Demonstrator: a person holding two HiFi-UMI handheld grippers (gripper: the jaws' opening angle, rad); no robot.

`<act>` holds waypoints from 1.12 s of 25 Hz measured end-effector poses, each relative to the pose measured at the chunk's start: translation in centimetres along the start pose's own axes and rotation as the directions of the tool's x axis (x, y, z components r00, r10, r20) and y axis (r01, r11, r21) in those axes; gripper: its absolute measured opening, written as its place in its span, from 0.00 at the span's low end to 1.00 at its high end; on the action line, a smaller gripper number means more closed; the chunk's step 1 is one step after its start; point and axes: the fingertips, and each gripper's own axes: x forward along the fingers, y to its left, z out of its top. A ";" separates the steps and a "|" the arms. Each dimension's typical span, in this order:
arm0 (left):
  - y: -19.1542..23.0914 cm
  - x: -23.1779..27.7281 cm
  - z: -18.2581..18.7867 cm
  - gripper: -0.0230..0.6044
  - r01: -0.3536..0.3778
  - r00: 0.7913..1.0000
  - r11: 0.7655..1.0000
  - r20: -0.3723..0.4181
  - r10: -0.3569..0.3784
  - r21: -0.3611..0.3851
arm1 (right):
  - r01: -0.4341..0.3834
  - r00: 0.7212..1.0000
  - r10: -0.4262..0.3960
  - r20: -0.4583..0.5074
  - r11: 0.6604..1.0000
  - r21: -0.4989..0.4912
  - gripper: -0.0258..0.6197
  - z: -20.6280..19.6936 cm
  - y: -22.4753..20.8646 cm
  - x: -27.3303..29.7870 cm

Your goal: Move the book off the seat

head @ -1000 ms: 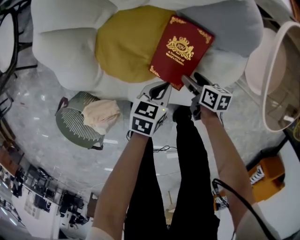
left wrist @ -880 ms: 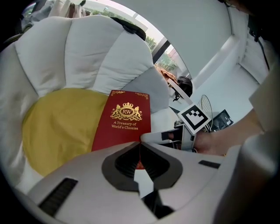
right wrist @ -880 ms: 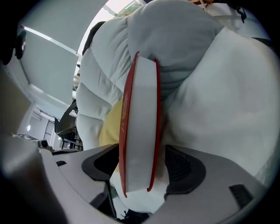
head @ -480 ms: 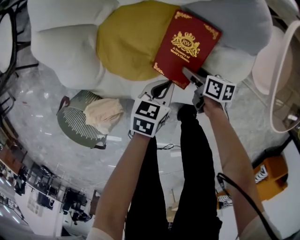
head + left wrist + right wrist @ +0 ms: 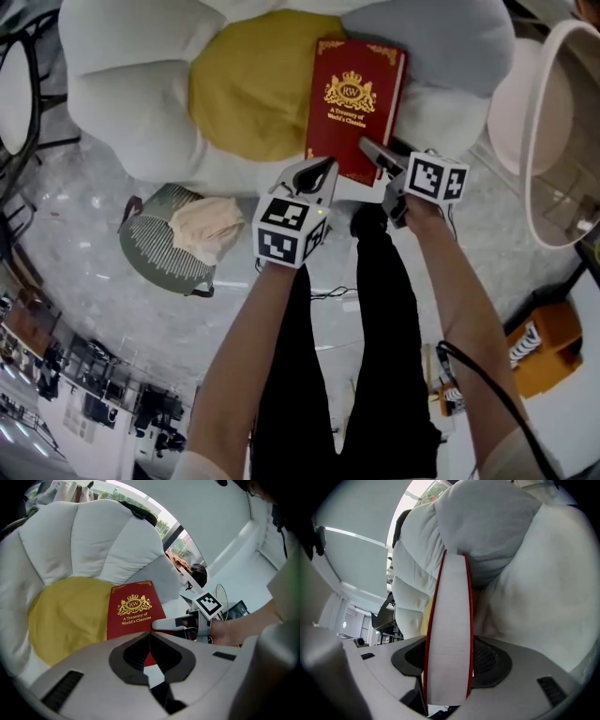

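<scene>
**Red book in the right tool's pinch, still over the seat**

Head view. The book (image 5: 353, 103), red with a gold crest, lies cover up at 12 to 1 o'clock in the frame. It is on the seat (image 5: 131, 84), a white chair of petal-shaped cushions. The book's left half covers the 3 o'clock side of the yellow centre (image 5: 246, 84), and its near edge is at the seat's front rim. The right tool (image 5: 367, 148) comes in at the book's 5 o'clock corner. The left tool (image 5: 323, 167) hangs just below the book's near edge, at about 7 o'clock from it, apart from the cover. A green round stool (image 5: 155, 248) with a beige cloth (image 5: 206, 228) on it stands on the pale marbled floor (image 5: 84, 187), at 8 o'clock from the seat.

Left gripper view. This tool's jaws are pressed together at the tips and pinch nothing. A strip of red cover shows through the gap behind the tips. Past them the book lies flat on the yellow centre. At 3 o'clock from the book, the right tool's jaw lies along the book's edge, its marker cube (image 5: 207, 604) behind it.

Right gripper view. The book is seen edge-on, white page block between two red covers, and it fills the gap between the jaws. They have just been closing, and the pads (image 5: 487, 660) bear on both covers. The book's far end points up to 12 o'clock against the white cushions.
</scene>
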 end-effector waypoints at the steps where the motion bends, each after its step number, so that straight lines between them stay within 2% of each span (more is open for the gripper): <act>1: -0.3 -0.1 0.2 0.04 -0.001 1.000 1.000 0.000 0.001 0.001 | -0.009 1.000 0.009 -0.006 1.000 0.004 0.45 0.0 0.3 -0.4; 6: -2.0 -1.1 1.6 0.04 0.004 1.000 1.000 -0.003 -0.004 0.014 | -0.048 0.998 0.048 -0.039 0.999 -0.006 0.44 -0.1 2.5 -2.3; 12: -6.8 -3.3 2.6 0.04 0.008 1.000 0.999 -0.013 -0.007 0.039 | -0.083 0.996 0.083 -0.041 0.997 -0.004 0.44 -0.5 4.9 -8.1; 21: -7.9 -6.0 5.3 0.04 0.042 0.998 0.996 -0.048 -0.038 0.077 | -0.099 0.995 0.099 -0.026 0.995 0.010 0.44 0.2 8.0 -11.8; 28: -16.6 -5.3 8.4 0.04 0.095 0.994 0.986 -0.062 -0.087 0.135 | -0.114 0.992 0.112 0.067 0.993 0.033 0.44 2.1 7.1 -21.4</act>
